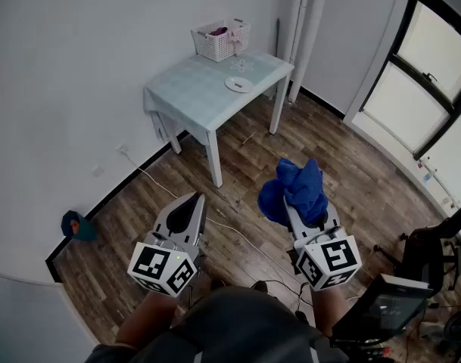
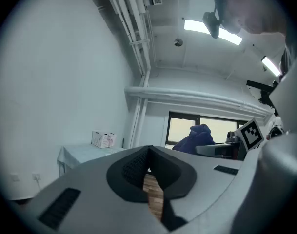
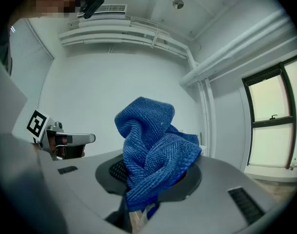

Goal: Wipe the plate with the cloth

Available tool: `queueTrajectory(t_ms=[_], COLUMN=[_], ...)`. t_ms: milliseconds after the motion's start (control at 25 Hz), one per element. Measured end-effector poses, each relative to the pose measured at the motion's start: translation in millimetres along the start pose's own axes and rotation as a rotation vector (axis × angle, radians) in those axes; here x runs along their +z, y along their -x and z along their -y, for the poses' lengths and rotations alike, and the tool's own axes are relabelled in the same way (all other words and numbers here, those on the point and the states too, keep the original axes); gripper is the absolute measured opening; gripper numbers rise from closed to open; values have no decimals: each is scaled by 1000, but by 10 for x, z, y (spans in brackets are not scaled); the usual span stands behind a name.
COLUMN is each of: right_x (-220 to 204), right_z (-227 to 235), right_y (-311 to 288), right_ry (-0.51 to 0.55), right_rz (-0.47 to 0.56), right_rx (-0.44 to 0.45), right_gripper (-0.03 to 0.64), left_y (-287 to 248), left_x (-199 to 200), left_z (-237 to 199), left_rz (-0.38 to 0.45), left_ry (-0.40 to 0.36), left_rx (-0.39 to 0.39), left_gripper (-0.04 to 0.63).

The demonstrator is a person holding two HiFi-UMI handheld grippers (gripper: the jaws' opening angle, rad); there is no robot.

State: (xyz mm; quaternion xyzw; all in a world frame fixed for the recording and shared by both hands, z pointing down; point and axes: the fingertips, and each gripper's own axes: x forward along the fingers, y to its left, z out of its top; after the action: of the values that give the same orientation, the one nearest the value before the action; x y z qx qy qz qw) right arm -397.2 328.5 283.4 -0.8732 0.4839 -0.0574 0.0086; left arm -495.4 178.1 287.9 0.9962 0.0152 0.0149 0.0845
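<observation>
- Nearest us, two grippers, one per hand, both held low over the wood floor. We judge we are standing off from the table with the wipe not begun.
- Left gripper at 7 o'clock in the head view: jaws pressed together at the tips with nothing between them. Its own view shows only floor through the slit below the tips. We judge it is kept free to steady the plate later.
- Right gripper at 5 o'clock: jaws pinching one blue cloth. Its own view shows the jaws clamped on the lower folds. The rest of the cloth bunches up above the tips, so a loose wad sticks out in front to wipe with.
- Floor at 9 o'clock, by the wall: one small dark blue thing; we cannot tell what it is.
- Far, at 12 o'clock: one small table set against the wall, well apart from both grippers.
- On it, one white plate near the 3 o'clock edge, lying flat, with no gripper near it.
- One white basket at the table's 12 o'clock corner, with something pinkish inside.
- Between basket and plate, one small pale item, too small to name.
</observation>
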Motion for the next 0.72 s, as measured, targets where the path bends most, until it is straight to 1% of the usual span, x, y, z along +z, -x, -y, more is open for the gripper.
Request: queueTrajectory(t_ms=[160, 320, 600, 720], right_x=[5, 51, 16, 6], right_z=[-66, -133, -219, -316], right_y=[-33, -67, -125, -187], right_ry=[8, -19, -15, -13], right_rz=[7, 26, 19, 19], right_rx=[-3, 1, -27, -42], right_gripper=[128, 129, 129, 129], left_y=[34, 67, 68, 96], left_x=[11, 55, -13, -26], left_z=[-71, -154, -247, -338], left_rz=[2, 12, 10, 5], left_ry=[-1, 2, 15, 18], left_rx=[4, 7, -29, -59], left_gripper=[9, 9, 9, 9])
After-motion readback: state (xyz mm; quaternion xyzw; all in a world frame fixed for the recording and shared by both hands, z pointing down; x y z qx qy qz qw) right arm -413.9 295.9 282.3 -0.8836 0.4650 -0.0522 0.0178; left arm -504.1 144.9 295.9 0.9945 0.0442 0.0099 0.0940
